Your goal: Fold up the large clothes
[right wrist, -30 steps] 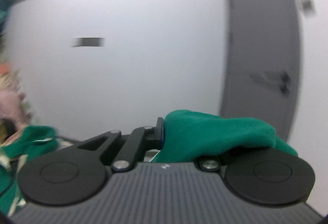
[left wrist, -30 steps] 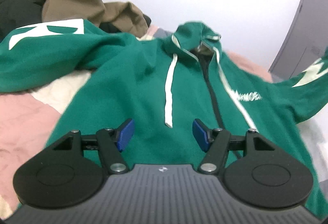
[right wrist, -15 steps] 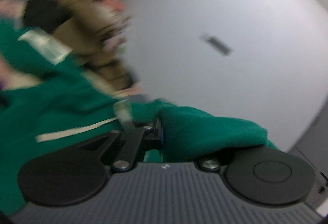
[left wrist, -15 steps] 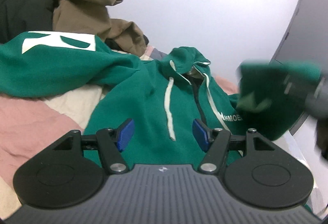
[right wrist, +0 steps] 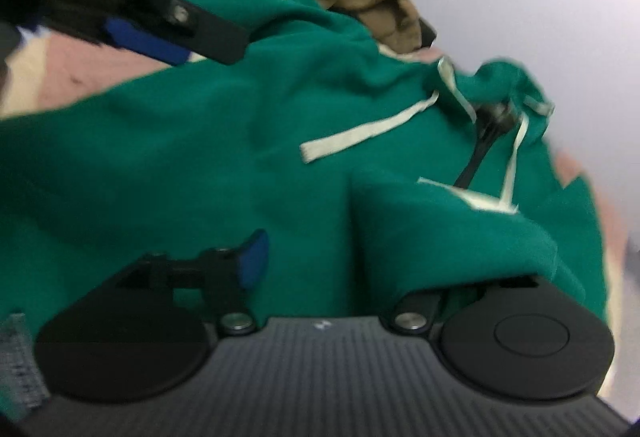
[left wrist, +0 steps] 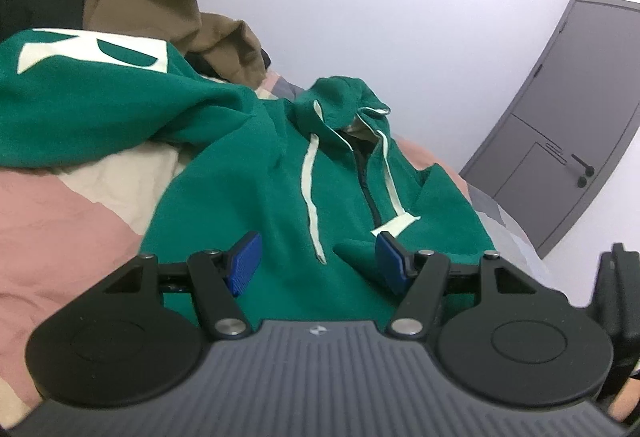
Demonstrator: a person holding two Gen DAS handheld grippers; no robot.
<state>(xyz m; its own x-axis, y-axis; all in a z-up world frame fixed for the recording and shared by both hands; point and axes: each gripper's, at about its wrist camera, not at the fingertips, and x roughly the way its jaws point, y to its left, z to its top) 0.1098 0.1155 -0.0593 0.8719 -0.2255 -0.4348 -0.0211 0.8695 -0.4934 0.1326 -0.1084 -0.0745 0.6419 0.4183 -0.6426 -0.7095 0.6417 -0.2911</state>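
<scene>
The left gripper (left wrist: 316, 261), lower centre of its view, hangs released with nothing between its blue pads. The green zip-up hoodie with cream drawstrings (left wrist: 276, 193) lies front-up across the pink and cream bedding (left wrist: 60, 221), mid-frame. Its right sleeve (right wrist: 448, 229), a second ago aloft and clamped, is now folded over the chest, draped on the right gripper (right wrist: 316, 261), whose jaws have just been opening. One sleeve fold looks done. No containers show.

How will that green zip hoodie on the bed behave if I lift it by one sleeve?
The green hoodie will probably flop: its fabric already drapes in soft folds. The sleeve folded across its chest likely slides back off. The white drawstrings lie loose, so they would probably dangle and swing.
</scene>
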